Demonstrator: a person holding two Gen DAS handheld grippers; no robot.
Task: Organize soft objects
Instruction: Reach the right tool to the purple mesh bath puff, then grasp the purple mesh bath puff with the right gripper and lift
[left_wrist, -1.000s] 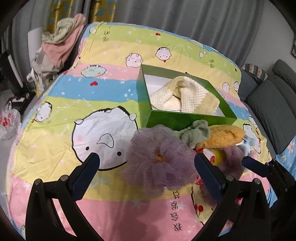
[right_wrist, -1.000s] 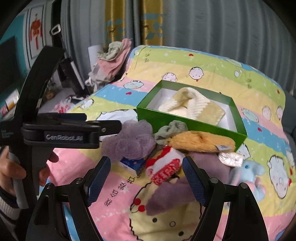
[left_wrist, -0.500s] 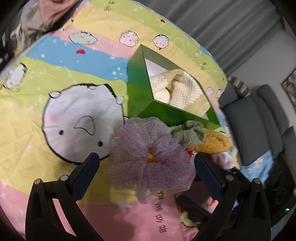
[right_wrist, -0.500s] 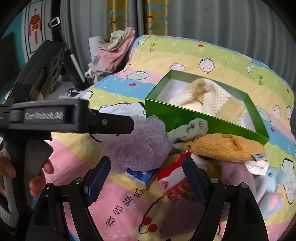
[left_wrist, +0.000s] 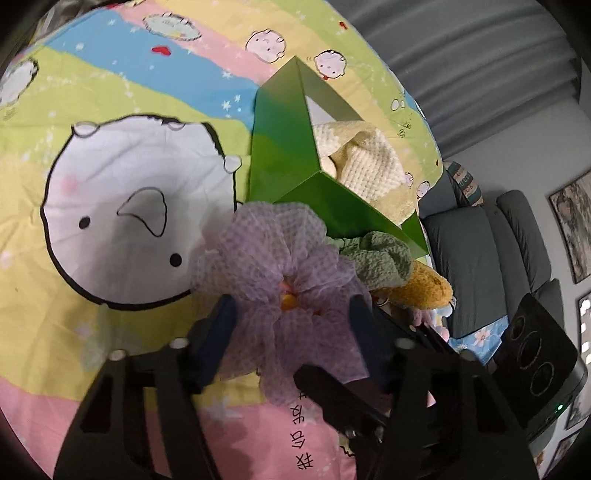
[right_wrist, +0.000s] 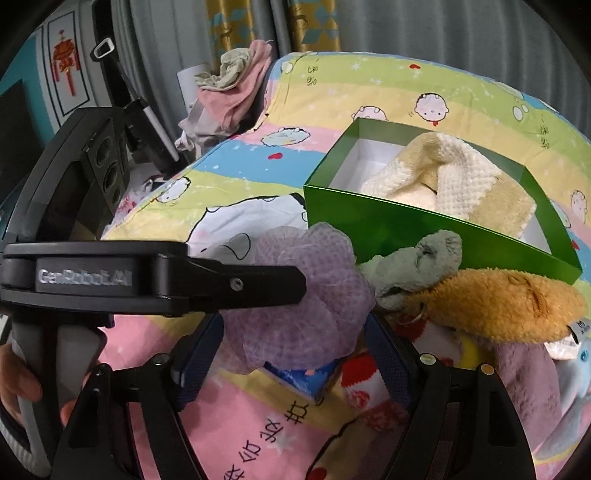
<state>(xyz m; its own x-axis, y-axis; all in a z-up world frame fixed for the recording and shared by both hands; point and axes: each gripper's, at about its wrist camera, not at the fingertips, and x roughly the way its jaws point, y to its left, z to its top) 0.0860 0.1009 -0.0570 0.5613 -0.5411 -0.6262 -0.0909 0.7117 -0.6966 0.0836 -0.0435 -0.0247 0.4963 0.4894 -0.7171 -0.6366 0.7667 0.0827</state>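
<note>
A purple mesh pouf (left_wrist: 284, 266) (right_wrist: 310, 295) lies on the striped cartoon bedspread (left_wrist: 140, 206) in front of an open green box (left_wrist: 280, 155) (right_wrist: 406, 229) that holds a cream towel (left_wrist: 369, 166). My left gripper (left_wrist: 291, 321) is closing, and its pads press the pouf's near half from both sides. My right gripper (right_wrist: 291, 354) is open and closing slightly. Its jaws straddle the pouf's lower edge and a blue packet (right_wrist: 310, 376) without pressing them. A person's hand (right_wrist: 18, 384) holds the left gripper's handle.
Right of the pouf lie a grey-green cloth (right_wrist: 417, 266), an orange plush (right_wrist: 498, 302), a red-and-white sock (right_wrist: 362, 391), a mauve plush (right_wrist: 517, 376) and a blue toy (right_wrist: 576, 369). Clothes (right_wrist: 229, 88) are piled beyond the bed; a grey sofa (left_wrist: 480, 258) stands alongside.
My left gripper sank onto the pouf, rolled, and narrowed from wide open until its pads touch the mesh. My right gripper came closer to the pile from the right.
</note>
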